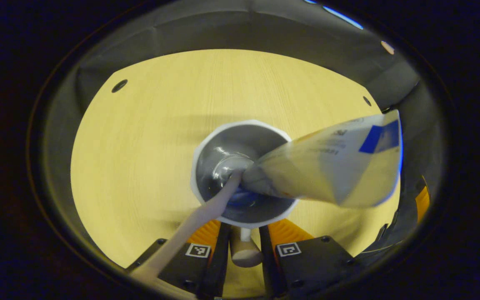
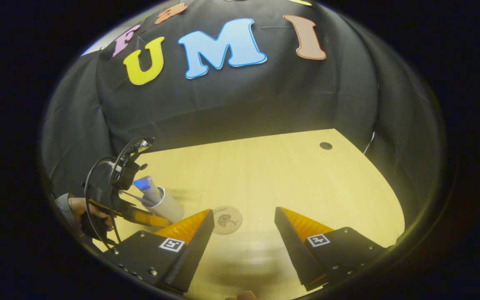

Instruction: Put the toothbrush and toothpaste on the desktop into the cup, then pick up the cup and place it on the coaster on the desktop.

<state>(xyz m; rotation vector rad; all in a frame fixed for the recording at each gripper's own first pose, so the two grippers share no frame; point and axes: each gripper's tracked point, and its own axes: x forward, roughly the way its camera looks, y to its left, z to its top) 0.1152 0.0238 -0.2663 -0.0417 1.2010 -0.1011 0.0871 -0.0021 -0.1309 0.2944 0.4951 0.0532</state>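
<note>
**Ana:** Left claw (image 1: 244, 243) first: what is it doing?

**Ben:** In the left gripper view its two fingers sit close either side of the pale wooden handle (image 1: 245, 250) of the white round cup (image 1: 223, 137). They look pinched on that handle, though I cannot see the contact itself. The right gripper view shows the same claw (image 2: 148, 217) beside the cup (image 2: 166, 204), with a hand (image 2: 83, 210) holding the tool.

**Ana:** And the right claw (image 2: 244, 233)?

**Ben:** Spread wide, holding nothing, hovering above the light wooden desk (image 2: 306, 179).

**Ana:** What is in the cup?

**Ben:** Both things. The pale-handled toothbrush (image 1: 198, 218) leans out over the rim toward the claw, its head down at the bottom. The white, yellow and blue toothpaste tube (image 1: 331, 166) stands cap-down inside, its flat end sticking well out to the side away from the toothbrush.

**Ana:** So the filling looks done. Where must the cup go?

**Ben:** Onto the round pale coaster with a dark tree drawing (image 2: 226, 220). In the right gripper view the coaster lies on the desk just beside the cup, on the side nearer the right claw.

**Ana:** How would you do the carry well?

**Ben:** I'd keep the pinch firm on the handle, lift straight up, and hold the cup level; the tube is long and top-heavy and could tip out. Then move across slowly, centre the base over the coaster, and lower it before opening.
</note>
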